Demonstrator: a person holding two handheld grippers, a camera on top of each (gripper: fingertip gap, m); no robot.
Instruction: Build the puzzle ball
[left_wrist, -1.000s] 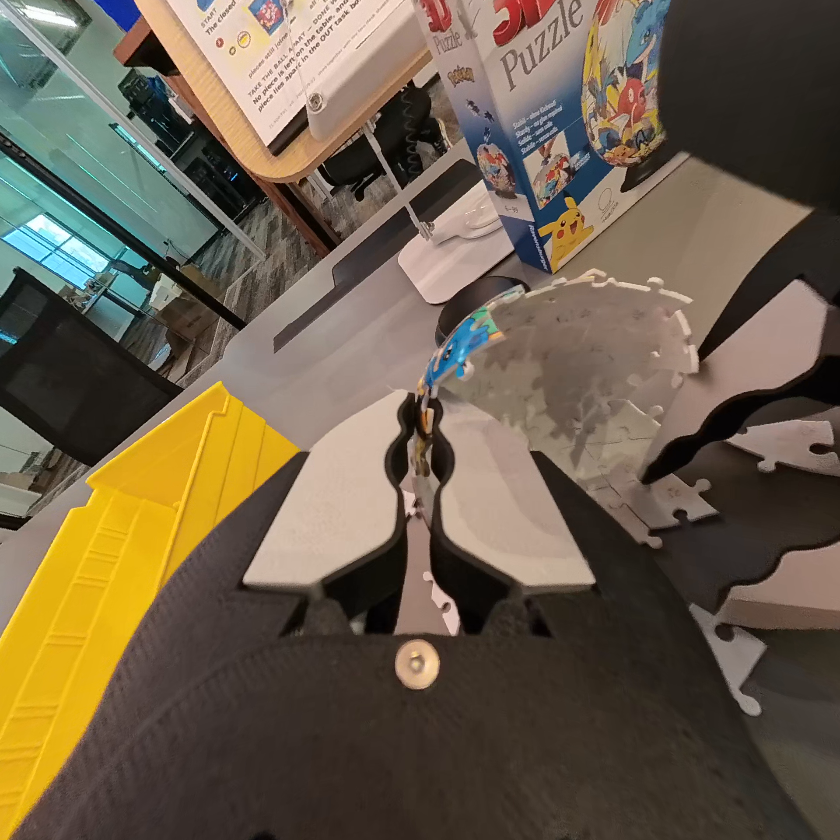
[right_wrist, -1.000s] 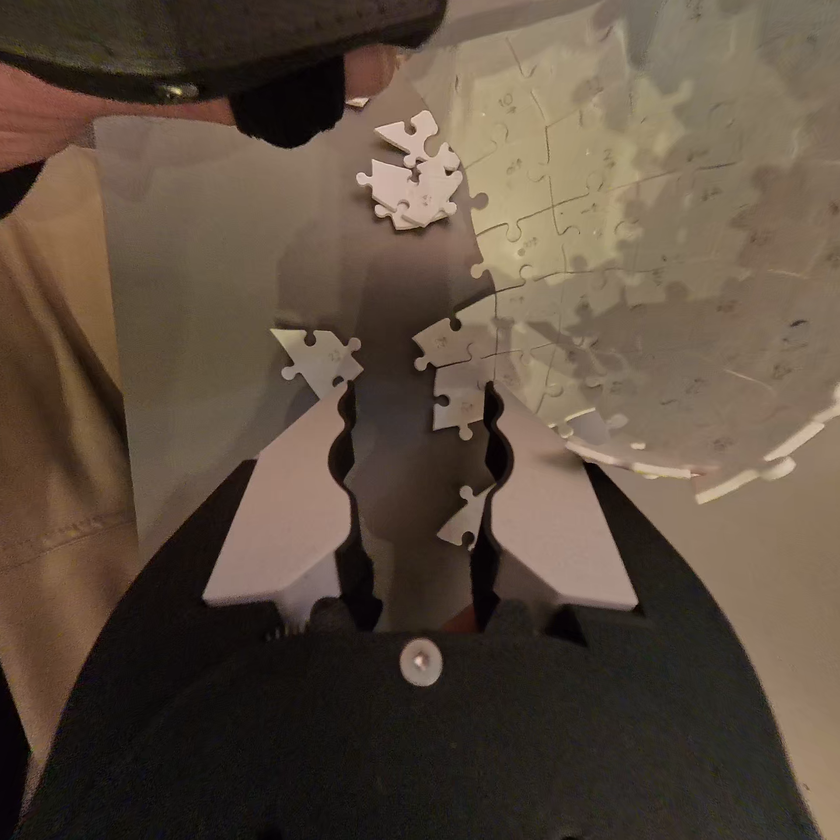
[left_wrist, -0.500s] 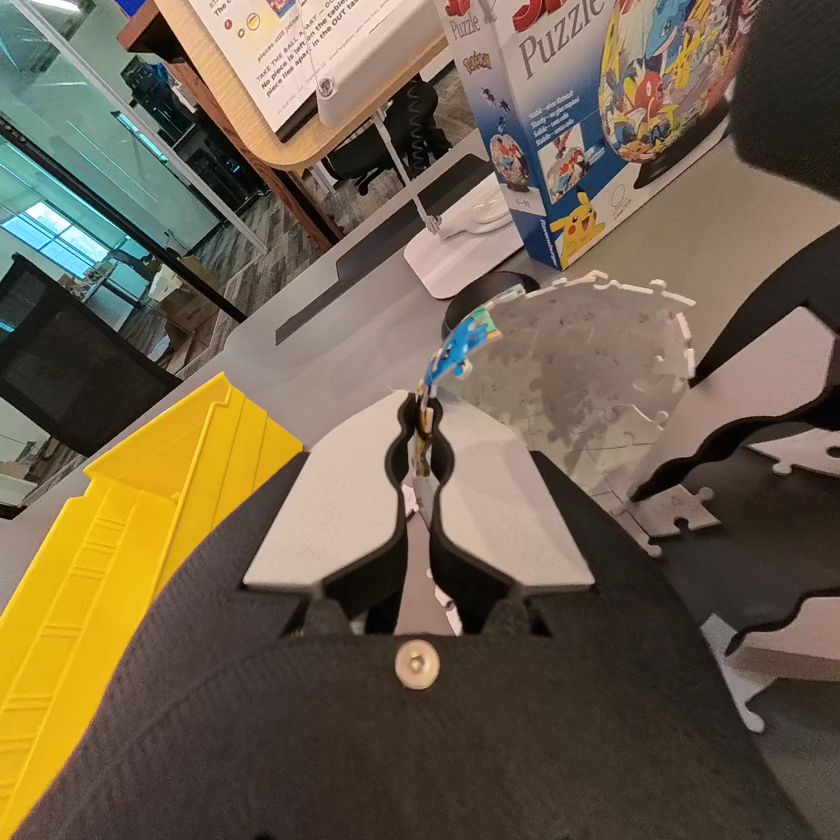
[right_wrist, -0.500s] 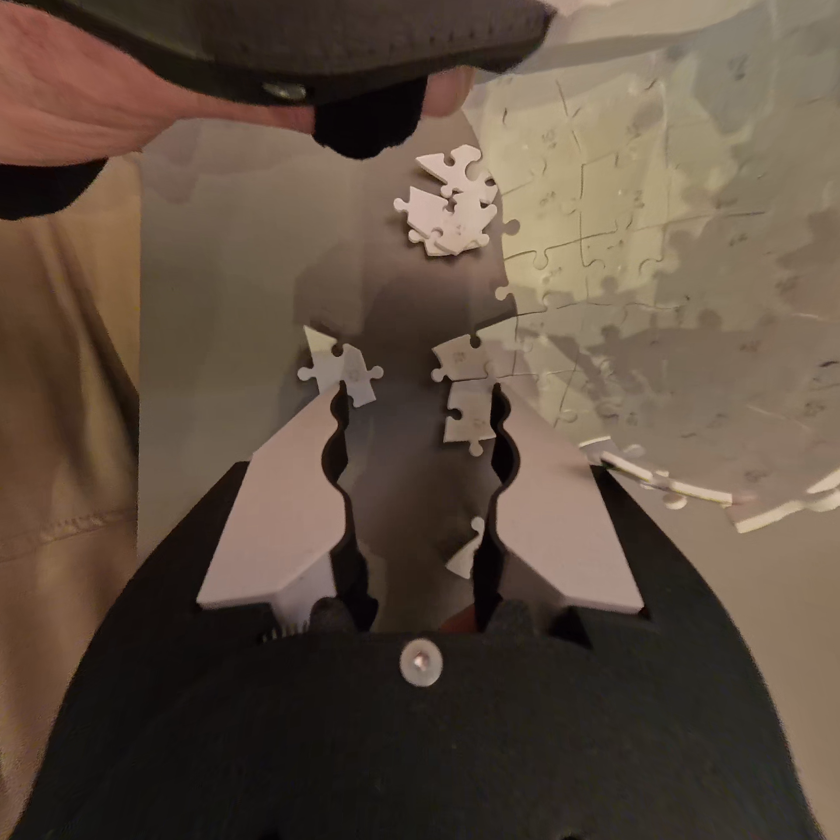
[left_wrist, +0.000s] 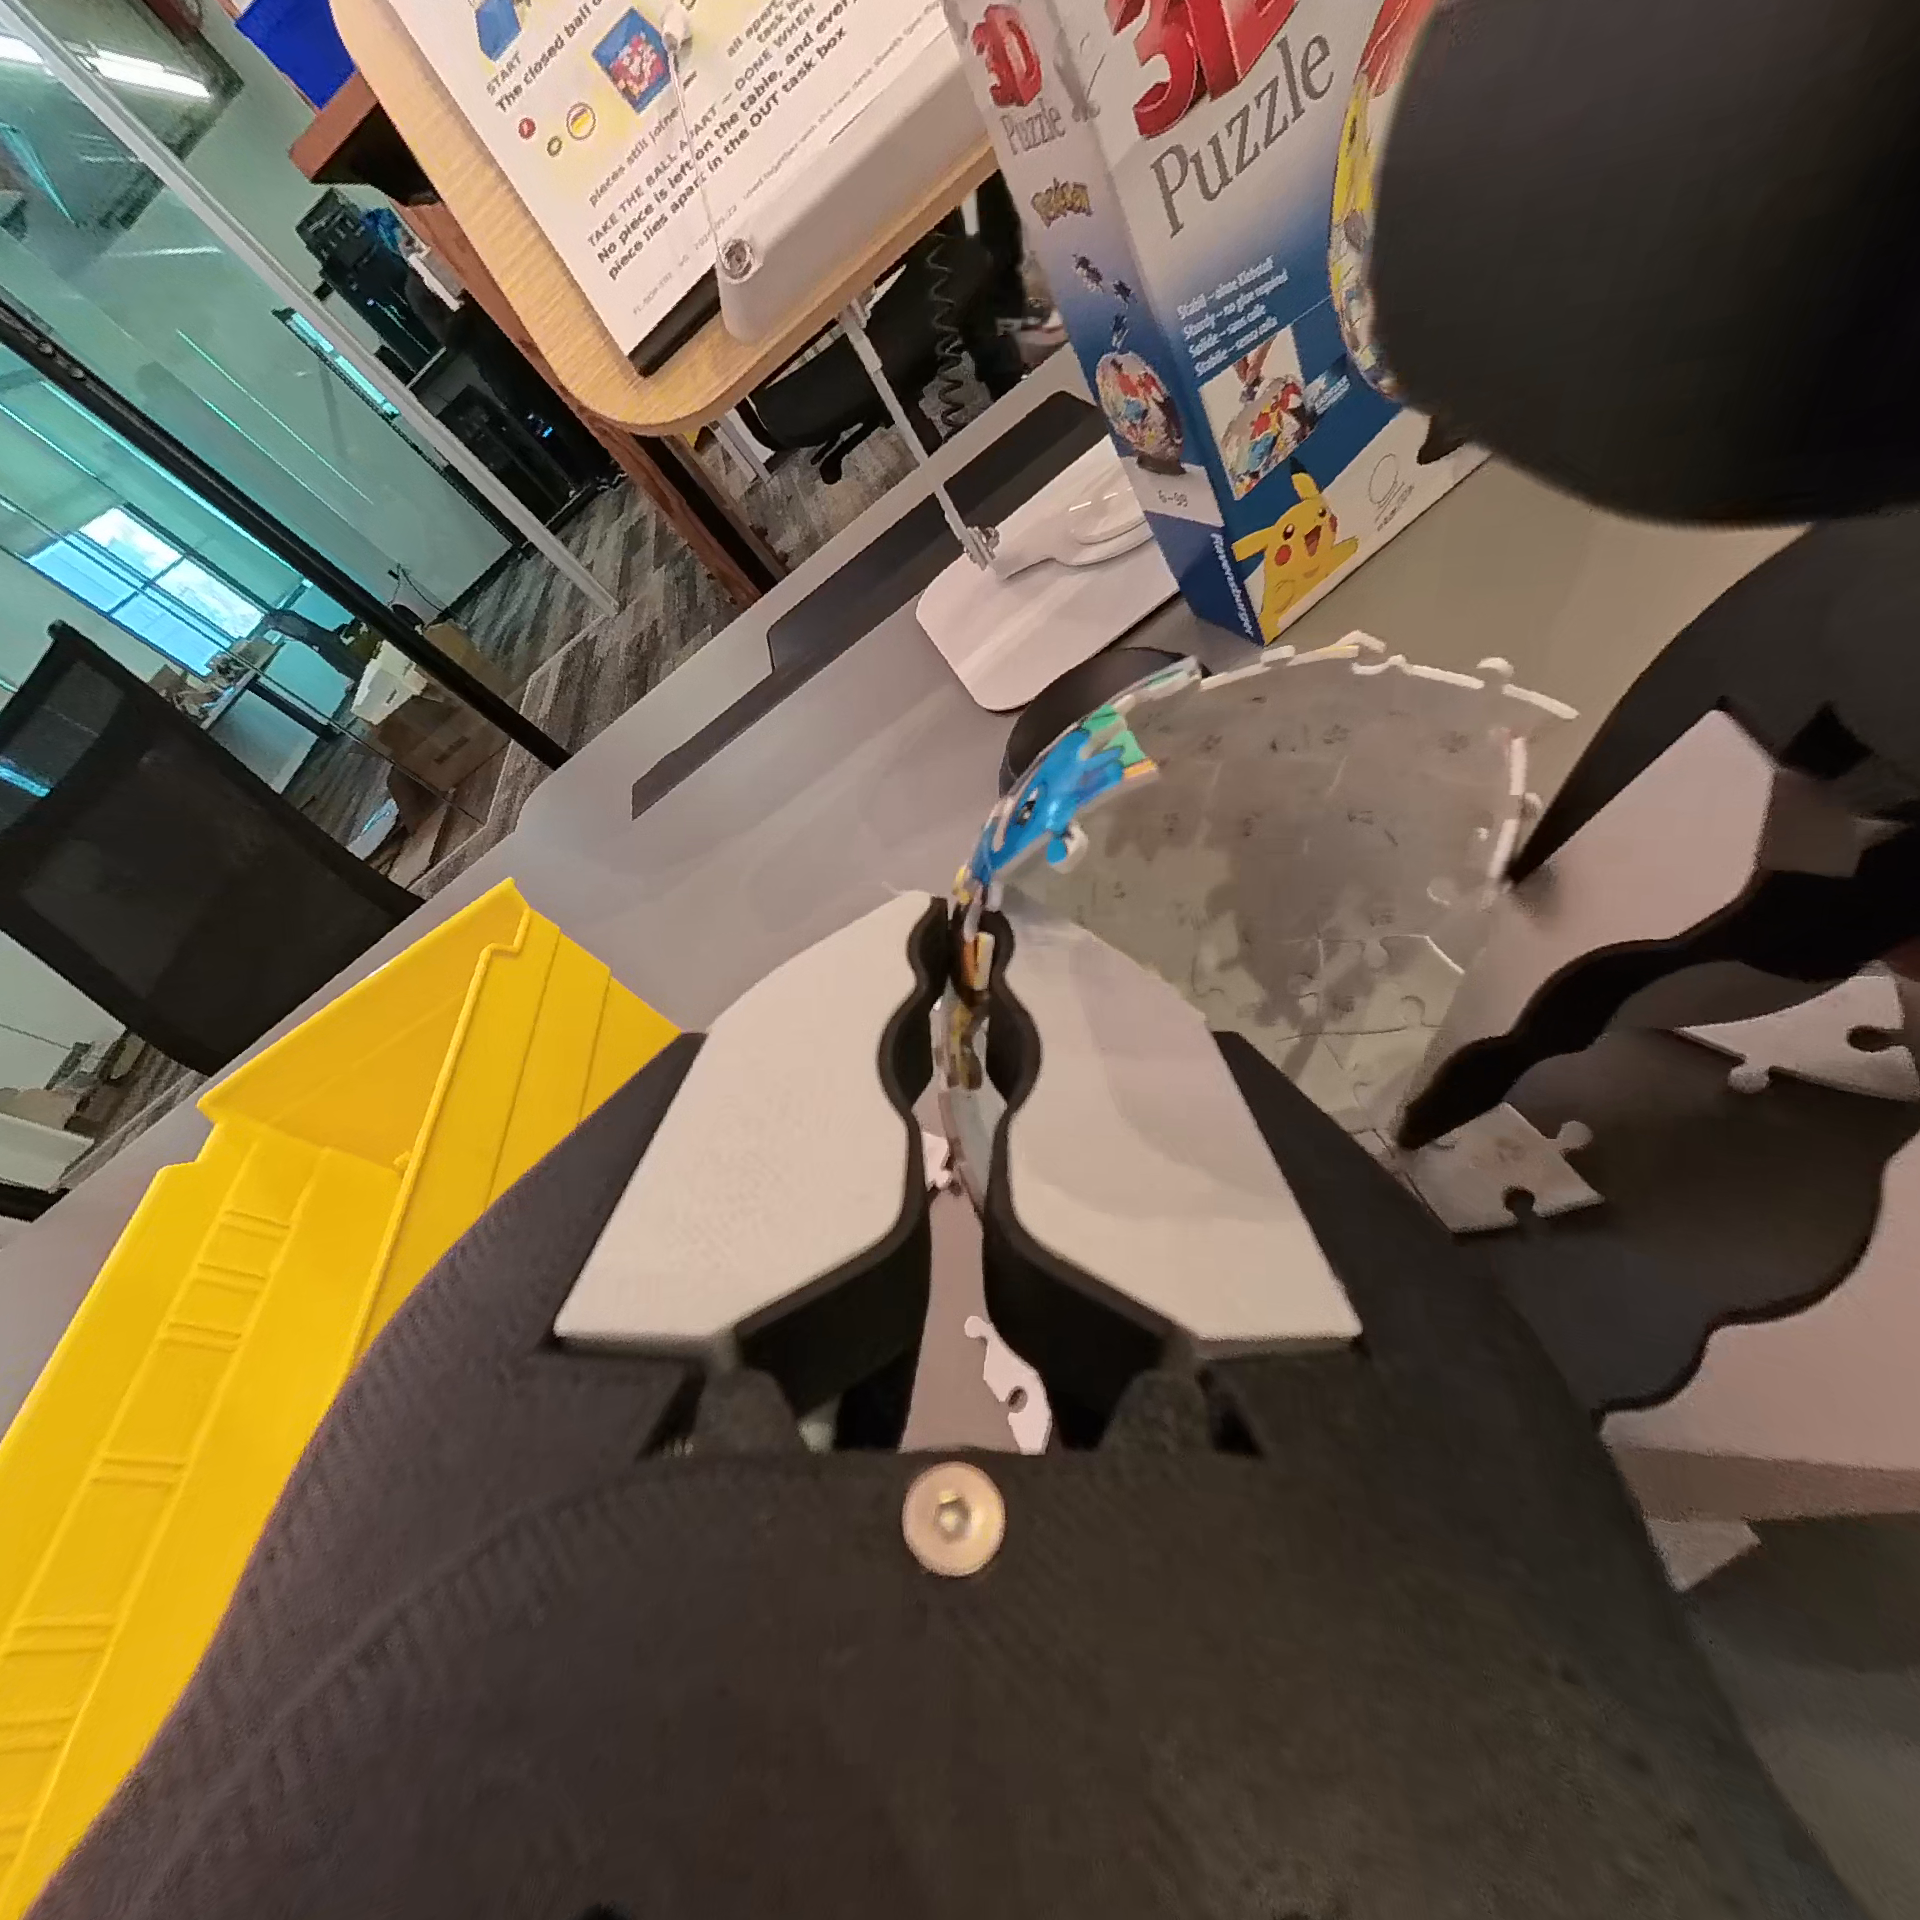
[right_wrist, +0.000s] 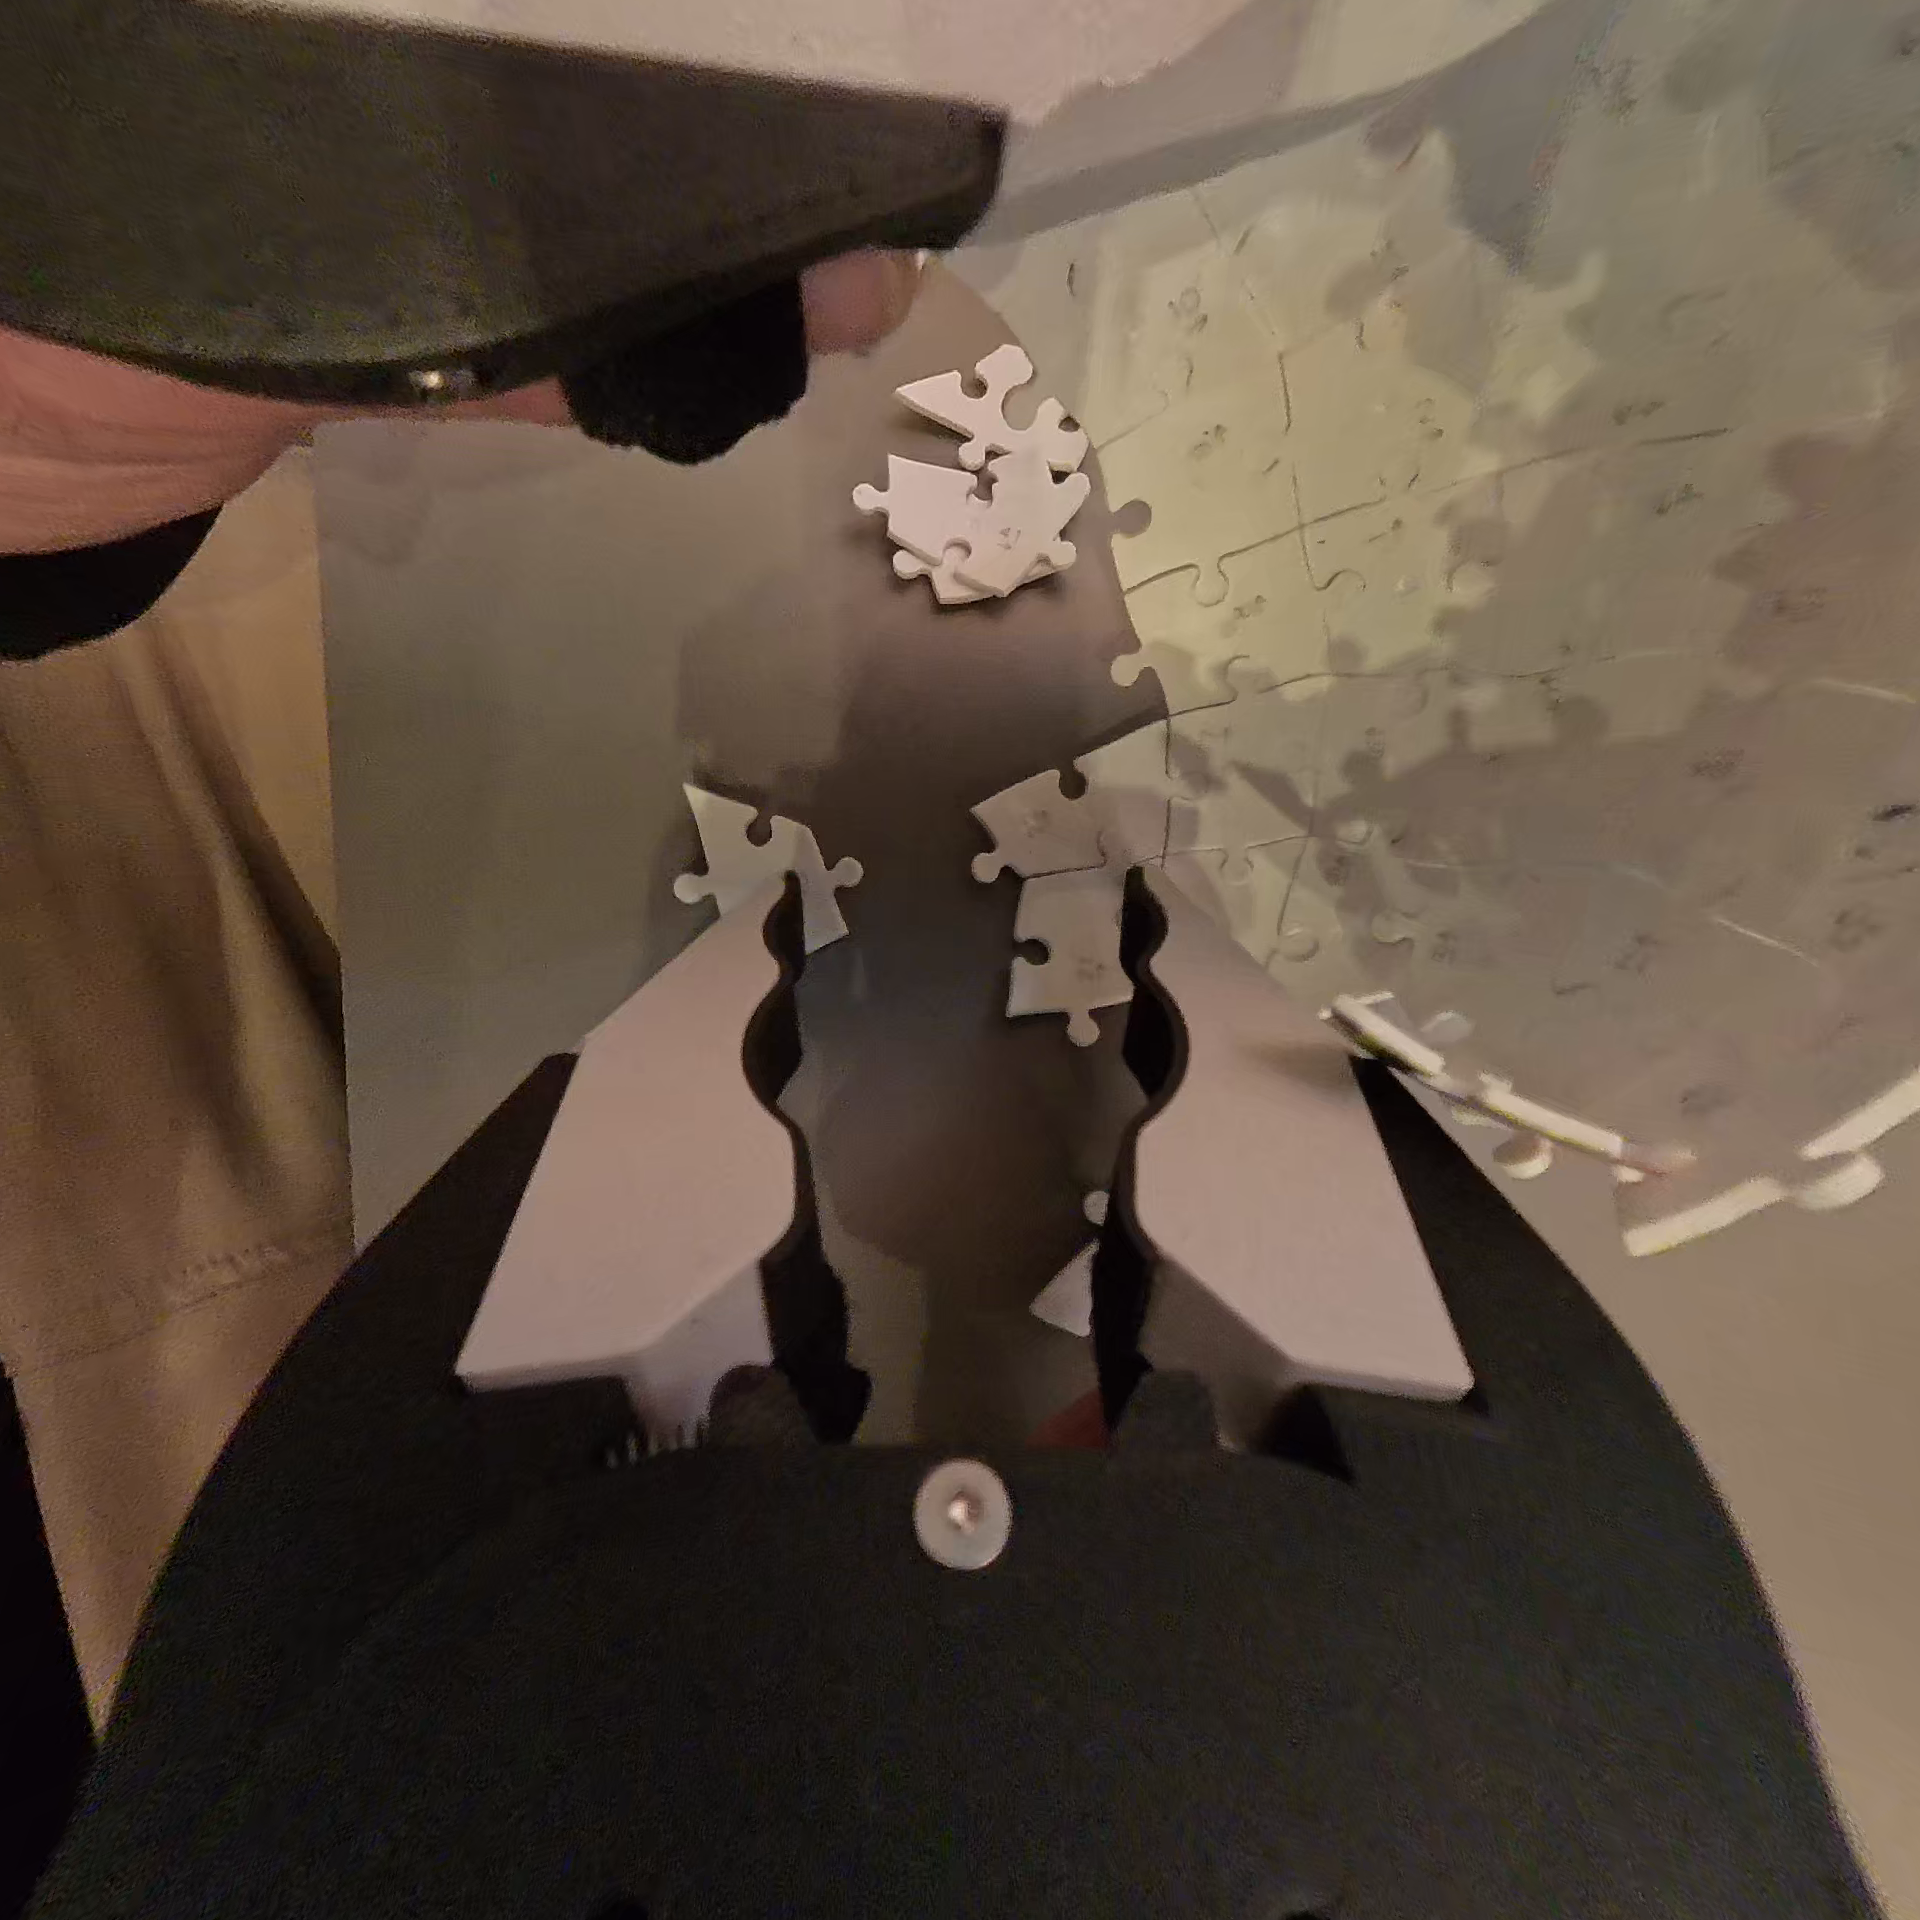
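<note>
Closer to the half-built puzzle ball (left_wrist: 1309, 883) than a second ago, our right gripper (right_wrist: 956, 894) hovers with its fingers spread wide and empty above loose white pieces (right_wrist: 1070, 945) on the grey table (left_wrist: 831, 821). Our left gripper (left_wrist: 961, 935) keeps its fingers pinched on the ball's rim, holding the curved shell upright, its blank inside facing us. Behind the ball stands the puzzle box (left_wrist: 1226, 312); left of it, beyond our left gripper, sits a yellow bin (left_wrist: 312, 1247).

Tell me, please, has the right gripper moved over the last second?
Yes. In its own view the loose puzzle pieces on the table have slid rightward and downward, so the right gripper has shifted against them.
</note>
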